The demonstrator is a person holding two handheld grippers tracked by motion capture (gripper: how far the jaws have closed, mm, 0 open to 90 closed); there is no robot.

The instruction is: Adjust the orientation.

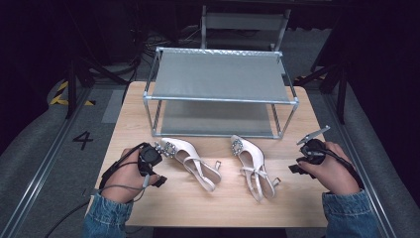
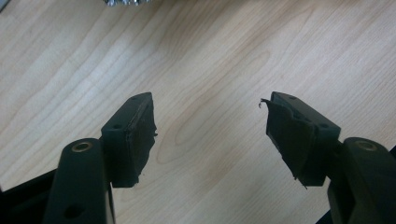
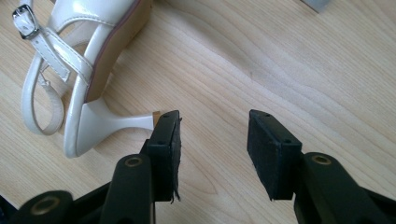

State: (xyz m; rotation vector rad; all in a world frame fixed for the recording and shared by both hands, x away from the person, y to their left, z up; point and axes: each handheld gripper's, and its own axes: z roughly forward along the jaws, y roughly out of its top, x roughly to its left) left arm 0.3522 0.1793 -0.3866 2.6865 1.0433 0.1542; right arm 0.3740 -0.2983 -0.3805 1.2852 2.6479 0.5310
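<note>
High view: the table (image 1: 148, 106) carries a metal shoe rack (image 1: 220, 94) beyond both my claws. Two pale heeled shoes lie between them, the left shoe (image 1: 190, 161) just beside my left claw (image 1: 151, 157), the right shoe (image 1: 252, 166) near my right claw (image 1: 309, 148). Both claws stand open, empty, over bare wood; the right shoe's heel tip (image 3: 156, 116) sits against my right claw's jaw.

Right shoe (image 3: 93, 56) runs off the top edge in the right gripper view, toe cut away, and the left shoe's jewelled buckle (image 2: 122, 2) barely peeks in, blurred.
</note>
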